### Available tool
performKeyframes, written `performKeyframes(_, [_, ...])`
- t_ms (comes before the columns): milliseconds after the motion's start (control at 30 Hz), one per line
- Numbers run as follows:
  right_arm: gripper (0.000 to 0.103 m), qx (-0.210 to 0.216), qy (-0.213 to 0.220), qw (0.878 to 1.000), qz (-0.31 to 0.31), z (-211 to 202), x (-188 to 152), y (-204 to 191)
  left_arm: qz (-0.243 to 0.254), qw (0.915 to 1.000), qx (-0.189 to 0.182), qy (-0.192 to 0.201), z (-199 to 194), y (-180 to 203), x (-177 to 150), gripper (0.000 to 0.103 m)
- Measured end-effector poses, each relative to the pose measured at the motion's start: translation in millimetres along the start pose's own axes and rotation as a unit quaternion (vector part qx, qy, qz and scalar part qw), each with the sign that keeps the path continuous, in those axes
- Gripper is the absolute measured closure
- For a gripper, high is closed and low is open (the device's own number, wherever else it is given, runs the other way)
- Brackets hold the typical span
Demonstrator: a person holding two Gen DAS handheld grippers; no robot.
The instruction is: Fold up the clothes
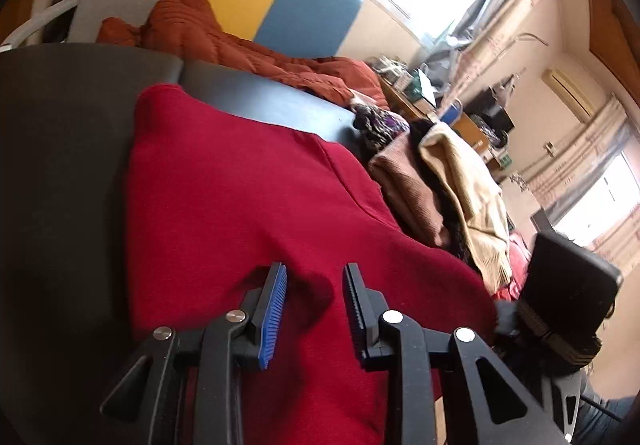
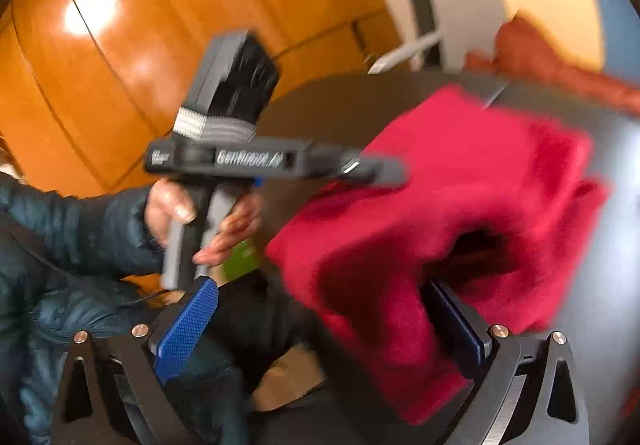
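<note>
Left hand-held gripper [image 1: 314, 299] hovers over the near edge of the red sweater [image 1: 248, 197], its blue pads parted with nothing pinched between them. Right hand-held gripper [image 2: 320, 325] gapes wide, a loose flap of that sweater draped across its right finger [image 2: 456, 329], unclamped. The sweater lies bunched on the dark surface [image 1: 60, 165]. Beyond the sweater, a pile of brown and beige knits [image 1: 440, 185].

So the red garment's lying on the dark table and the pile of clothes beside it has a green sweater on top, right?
Not quite. In the left wrist view the red garment does lie on the dark table, but the pile beside it is topped by a cream sweater, not a green one.
</note>
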State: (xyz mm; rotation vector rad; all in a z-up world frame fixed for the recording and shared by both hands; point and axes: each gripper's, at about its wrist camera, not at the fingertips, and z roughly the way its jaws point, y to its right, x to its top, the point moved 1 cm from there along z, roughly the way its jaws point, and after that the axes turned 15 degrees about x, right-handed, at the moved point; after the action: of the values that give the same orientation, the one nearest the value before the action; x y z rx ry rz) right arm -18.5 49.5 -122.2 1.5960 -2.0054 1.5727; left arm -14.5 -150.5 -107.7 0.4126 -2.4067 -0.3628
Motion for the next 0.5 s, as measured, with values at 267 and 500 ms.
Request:
performKeyframes(267, [0.0,0.069,0.02,0.994,0.086,-15,-66,22,0.022,0.9997,-0.009,-0.01,13,3,-13,0.078])
performKeyframes(500, [0.0,0.043,0.075,0.992,0.094,-36,-66,15,0.042,0.9991,0.007,0.006,6,7,-16,0.078])
